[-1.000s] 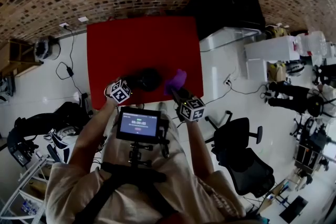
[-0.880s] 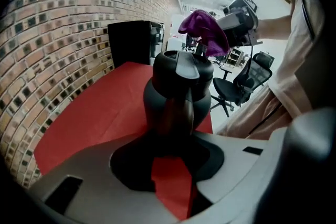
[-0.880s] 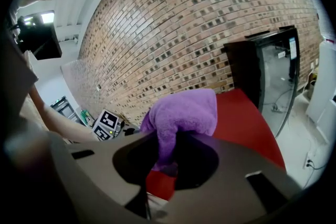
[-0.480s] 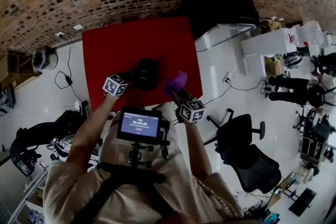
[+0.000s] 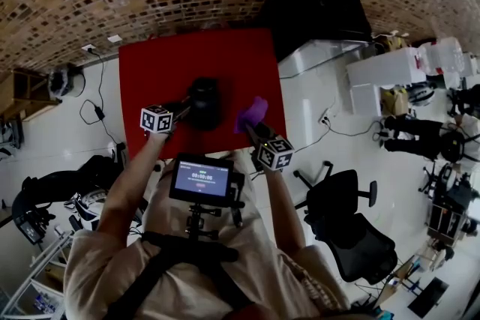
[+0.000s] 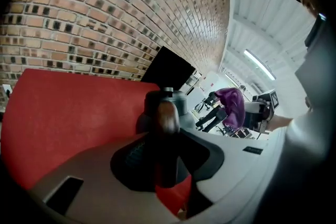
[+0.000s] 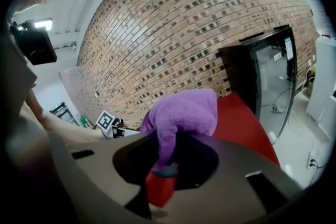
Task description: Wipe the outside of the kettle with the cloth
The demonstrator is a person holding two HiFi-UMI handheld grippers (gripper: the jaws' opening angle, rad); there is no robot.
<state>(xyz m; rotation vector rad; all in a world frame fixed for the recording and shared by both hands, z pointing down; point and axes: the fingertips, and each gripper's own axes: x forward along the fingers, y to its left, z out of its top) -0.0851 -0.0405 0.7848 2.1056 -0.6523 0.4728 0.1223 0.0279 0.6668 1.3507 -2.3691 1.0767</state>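
**A:** Head view first. The kettle (image 5: 204, 103) is dark and sits over the red table (image 5: 165, 60), near its front edge. I can't tell if the base is down or just off the top.

**B:** Left tool?

**A:** The left gripper (image 5: 182, 111) is clamped on the kettle's brown handle (image 6: 167, 115). The left gripper view shows the handle running right between the jaws.

**B:** Right?

**A:** The right gripper (image 5: 249, 128) is pinched tight on the purple cloth (image 5: 253, 112), with a fluffy bunch standing out past the jaws. The cloth is just beside the kettle on its right, and I see a gap, so no contact.

**B:** So which step?

**A:** My read is that the cloth is being brought to the kettle's side. Wiping looks not yet begun.

**B:** Tips for doing it well?

**A:** Hold the handle firm so the kettle can't spin or slide when the cloth presses. Lead with the soft bunch, not the jaw tips, or hard plastic scrapes the wall. Lay it flat on the side and sweep round. Roll the kettle with the left hand to bring the far side to the cloth. Go light, since a hard push from the right could tip it toward the handle. Steer clear of the lid knob.
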